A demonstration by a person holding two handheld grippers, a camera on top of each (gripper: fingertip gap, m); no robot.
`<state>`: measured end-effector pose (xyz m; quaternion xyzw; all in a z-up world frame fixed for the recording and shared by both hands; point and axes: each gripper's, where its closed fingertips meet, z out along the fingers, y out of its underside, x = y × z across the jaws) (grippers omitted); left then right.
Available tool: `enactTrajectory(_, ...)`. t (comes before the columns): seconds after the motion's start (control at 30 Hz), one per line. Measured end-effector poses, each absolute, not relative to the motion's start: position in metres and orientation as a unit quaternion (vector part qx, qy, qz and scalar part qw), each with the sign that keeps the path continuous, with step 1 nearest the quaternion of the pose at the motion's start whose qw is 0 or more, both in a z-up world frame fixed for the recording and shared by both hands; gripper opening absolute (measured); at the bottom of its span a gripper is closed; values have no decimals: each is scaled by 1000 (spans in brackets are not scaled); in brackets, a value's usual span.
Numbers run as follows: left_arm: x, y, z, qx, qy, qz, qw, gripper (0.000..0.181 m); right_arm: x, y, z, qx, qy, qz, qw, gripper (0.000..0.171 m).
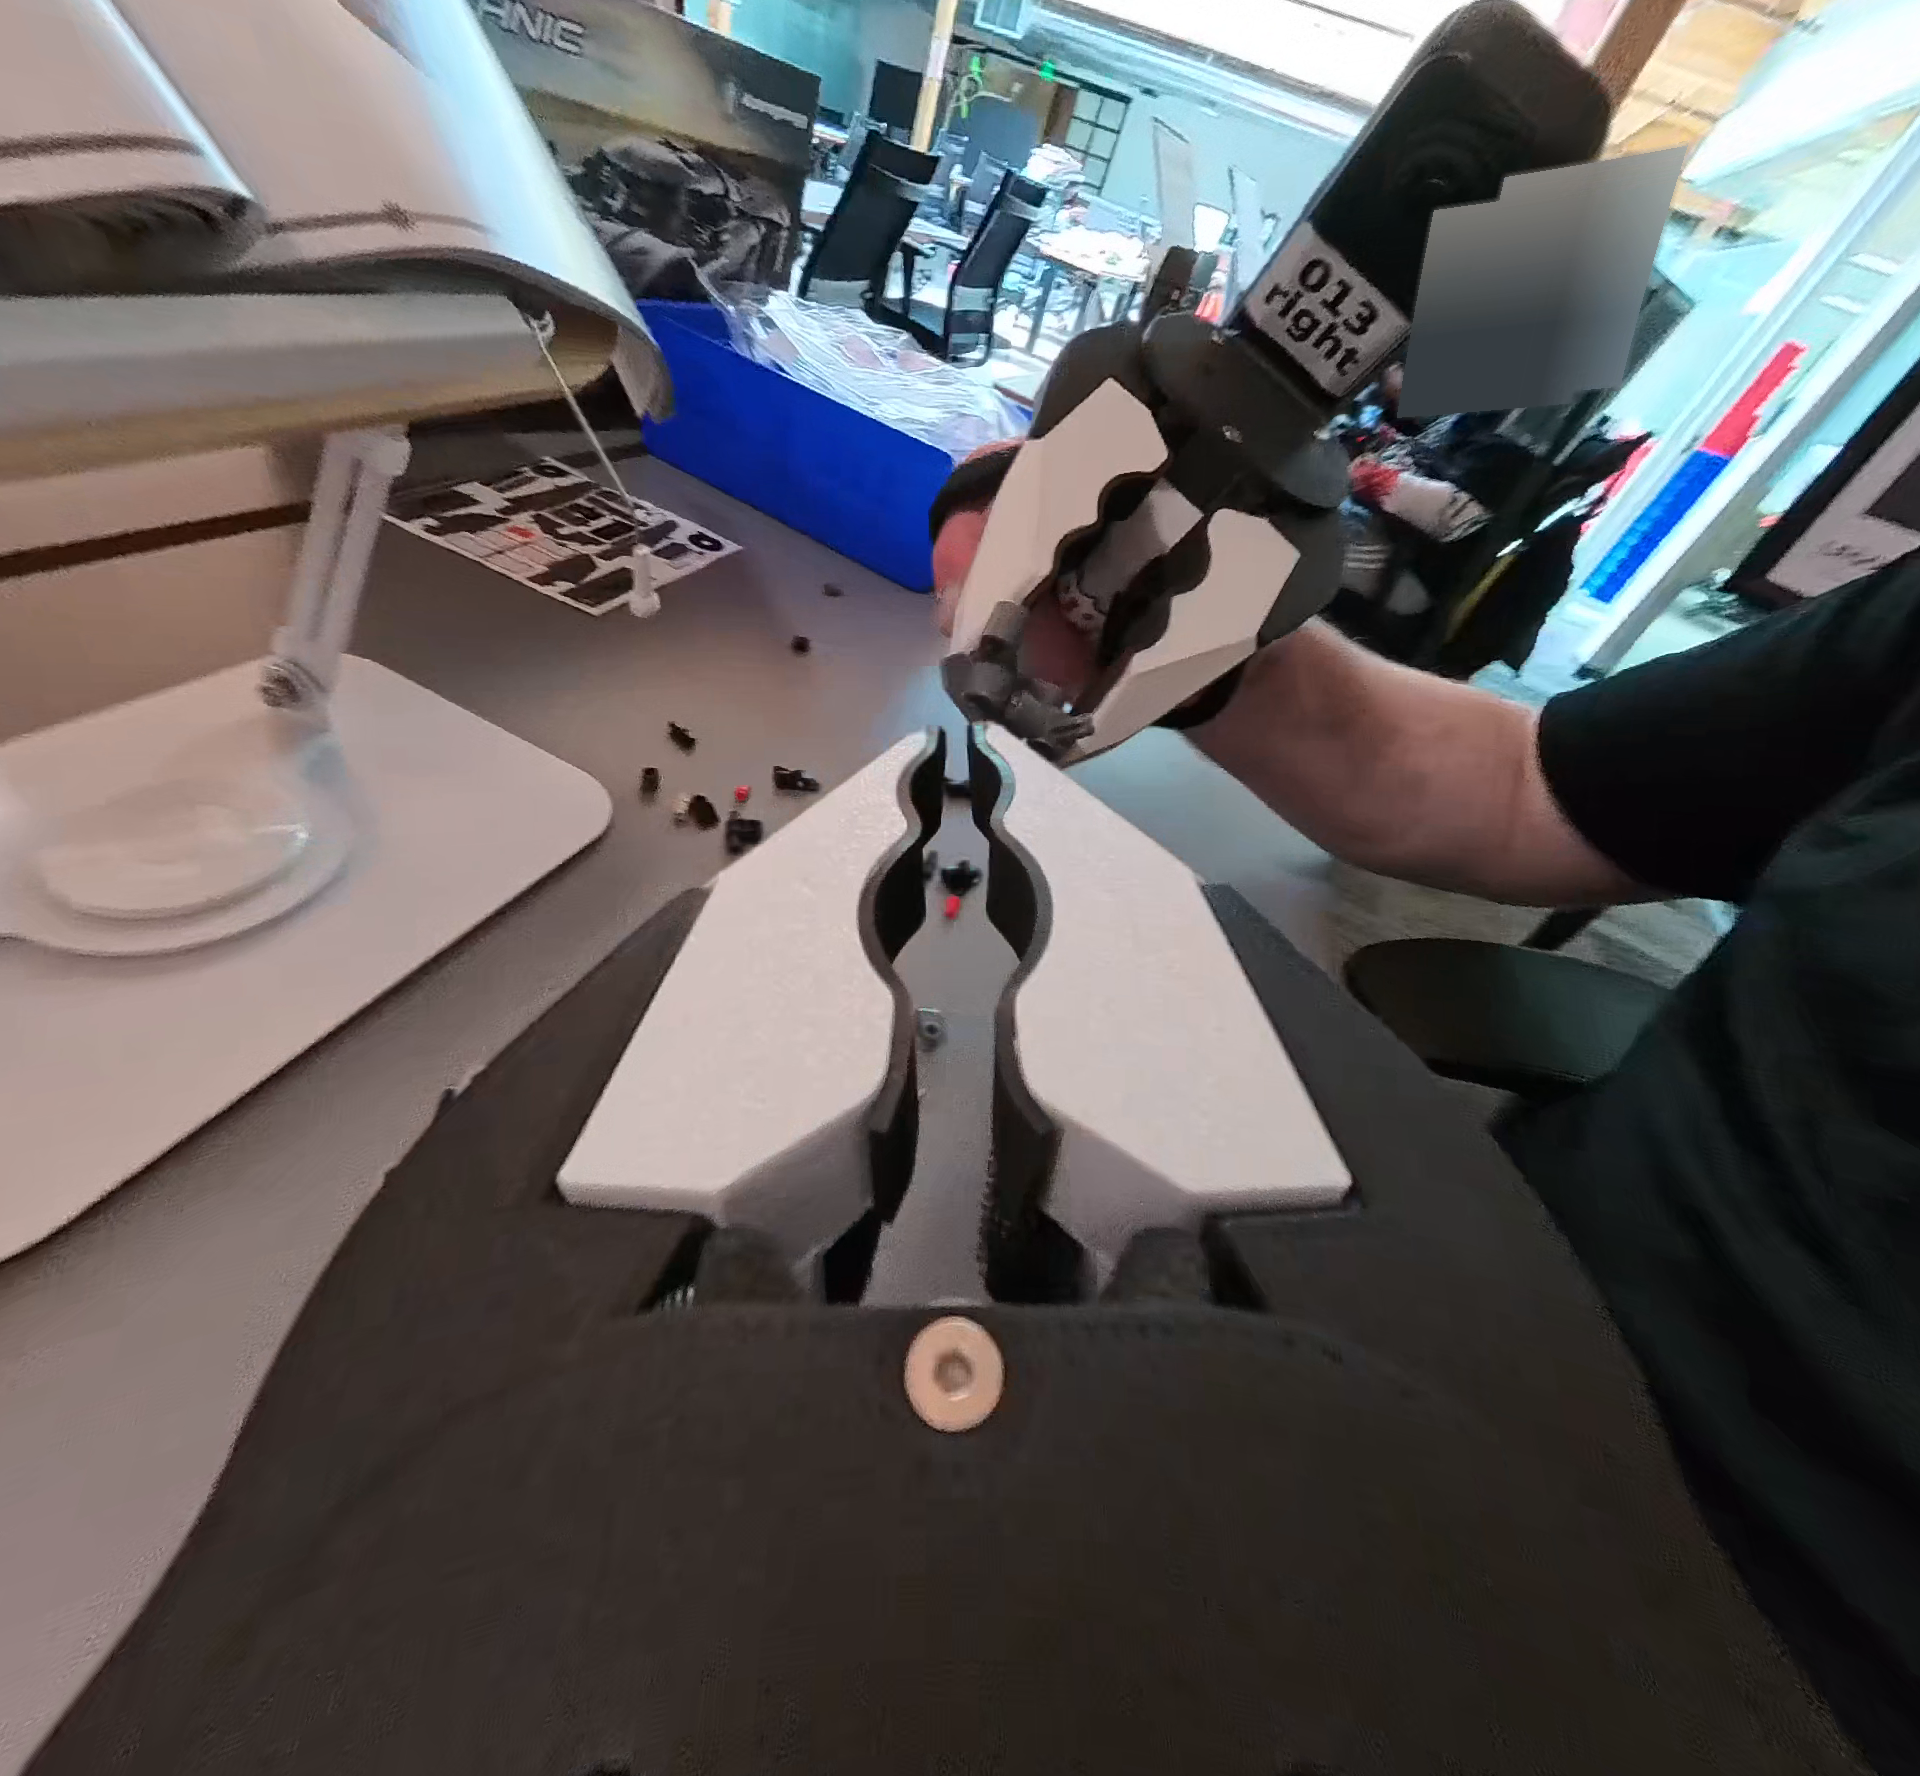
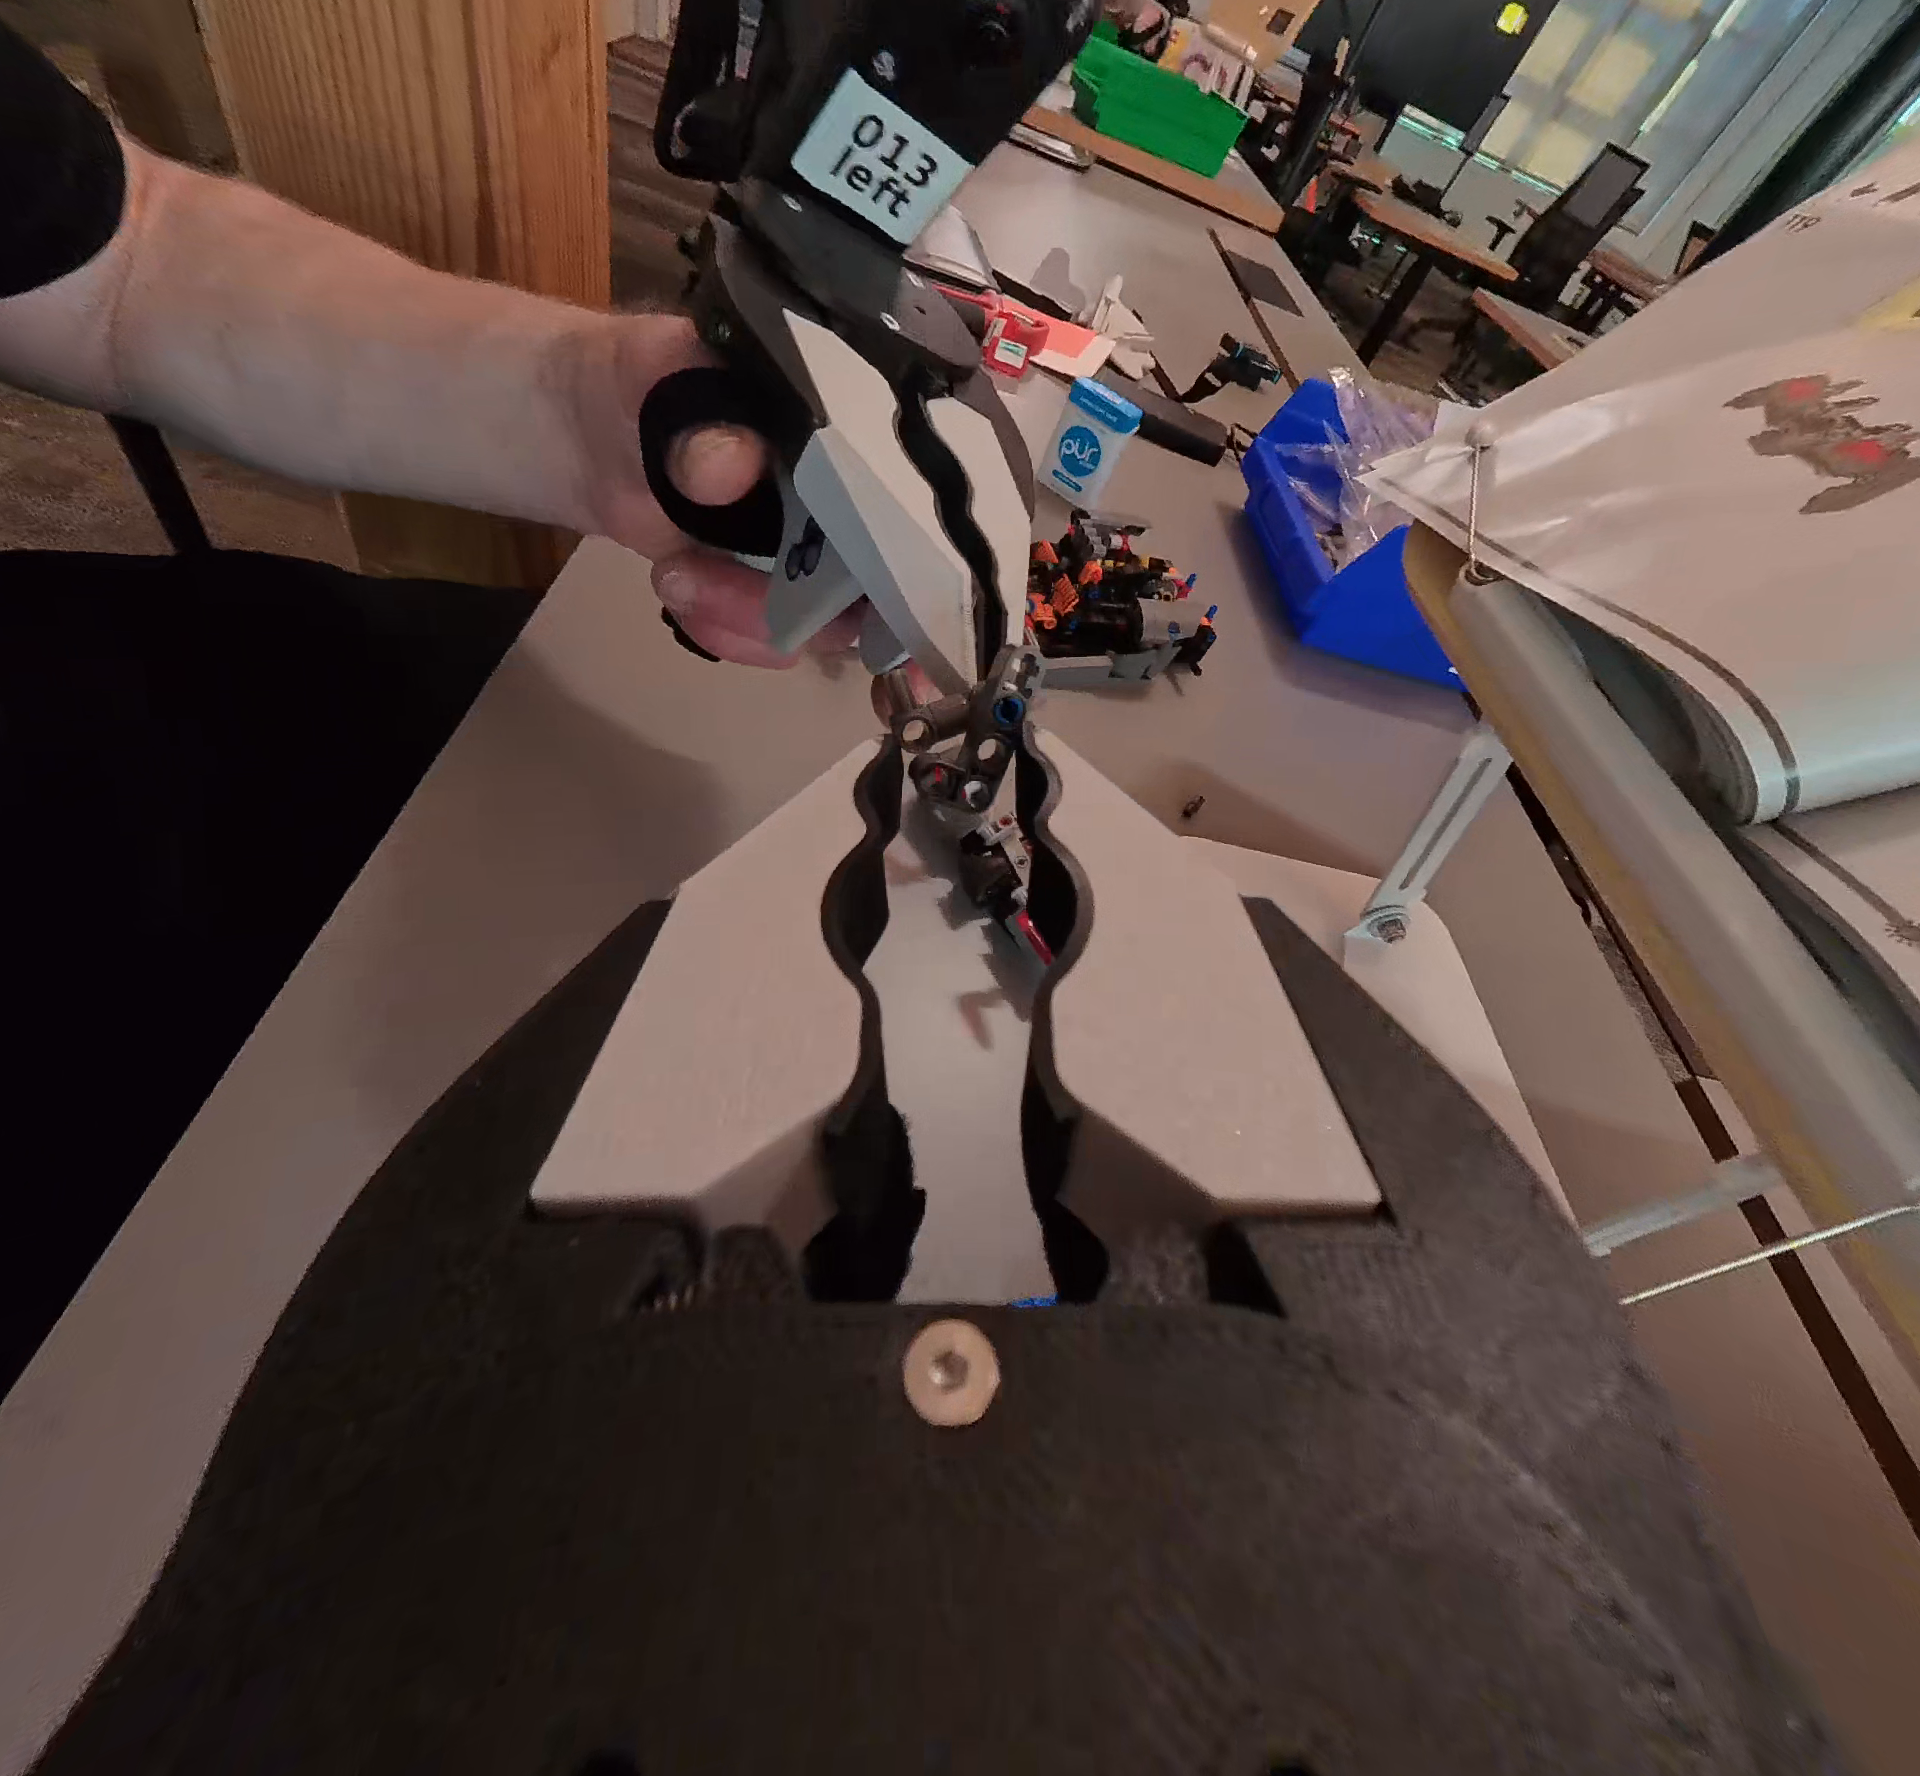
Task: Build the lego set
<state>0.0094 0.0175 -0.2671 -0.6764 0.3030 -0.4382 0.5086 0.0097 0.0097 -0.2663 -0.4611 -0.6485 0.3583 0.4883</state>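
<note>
The right gripper [image 2: 961,755] is clenched on a small grey Lego Technic assembly [image 2: 971,750], a cluster of pin connectors and a short beam with blue and red pins showing, held up above the grey table [image 2: 1299,770]. In the left wrist view the same assembly [image 1: 1013,687] sits at the tips of the right gripper [image 1: 1023,703], gripped between its white fingers [image 1: 1049,521].

The left gripper [image 1: 956,755] has its tips nearly together, pinching a thin dark piece [image 1: 971,760] (too small to identify), and this piece meets the assembly from the other side. Seen from the right wrist view, the left gripper [image 2: 987,656] points down at the assembly.

Loose black and red Lego parts [image 1: 717,796] lie scattered on the table below. A larger partly built model [image 2: 1117,599] with orange and black pieces rests farther back, near a blue bin [image 2: 1340,583] holding clear plastic bags. An open instruction booklet [image 1: 312,168] stands on a white stand [image 1: 312,791], with a sticker sheet [image 1: 561,531] beside it.
</note>
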Motion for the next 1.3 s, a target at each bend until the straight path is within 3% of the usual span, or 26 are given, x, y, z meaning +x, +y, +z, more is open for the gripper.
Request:
enactTrajectory(0.27,17,-8,-247,-603,283,-604,438,16,11,-3,-255,-424,-643,413,487,19)
enactTrajectory(0.57,21,-13,-247,-571,286,-626,448,5,10,-11,-255,-405,-658,409,486,17)
enactTrajectory(0.73,18,-10,-246,-570,290,-611,468,5,11,-12,-254,-433,-631,479,430,36)
enactTrajectory(1.0,21,-8,-246,-569,308,-584,491,4,10,-7,-255,-471,-595,499,418,20)
enactTrajectory(1.3,22,-7,-249,-575,358,-521,520,5,12,-9,-257,-484,-573,536,387,13)
